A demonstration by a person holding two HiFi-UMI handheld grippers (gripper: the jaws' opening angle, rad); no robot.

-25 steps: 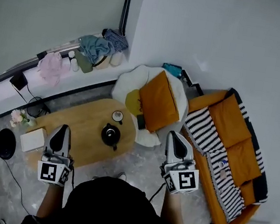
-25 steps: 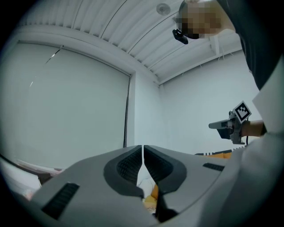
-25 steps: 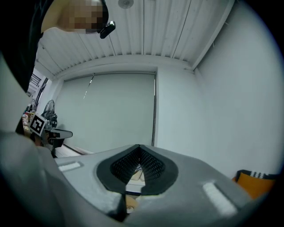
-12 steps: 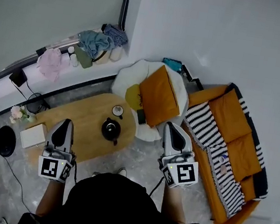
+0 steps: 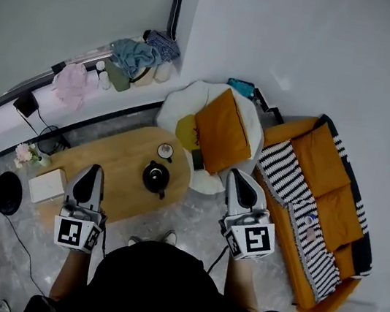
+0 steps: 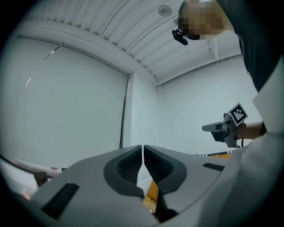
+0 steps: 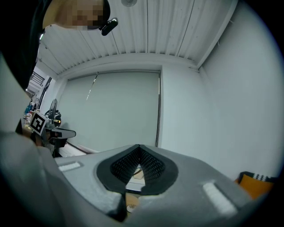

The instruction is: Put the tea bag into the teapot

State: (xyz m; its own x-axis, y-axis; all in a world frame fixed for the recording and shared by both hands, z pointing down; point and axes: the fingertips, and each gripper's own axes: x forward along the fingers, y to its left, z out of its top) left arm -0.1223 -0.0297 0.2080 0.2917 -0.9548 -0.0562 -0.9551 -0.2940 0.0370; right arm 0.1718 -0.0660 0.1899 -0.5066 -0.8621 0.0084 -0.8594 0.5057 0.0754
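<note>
On the table [image 5: 113, 169], the teapot [image 5: 155, 176] points a stub toward the person.

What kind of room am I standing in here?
Most likely a living room or lounge: an orange sofa with a striped throw, a low oval wooden coffee table carrying a black teapot and a cup, and a white armchair with an orange cushion.
</note>
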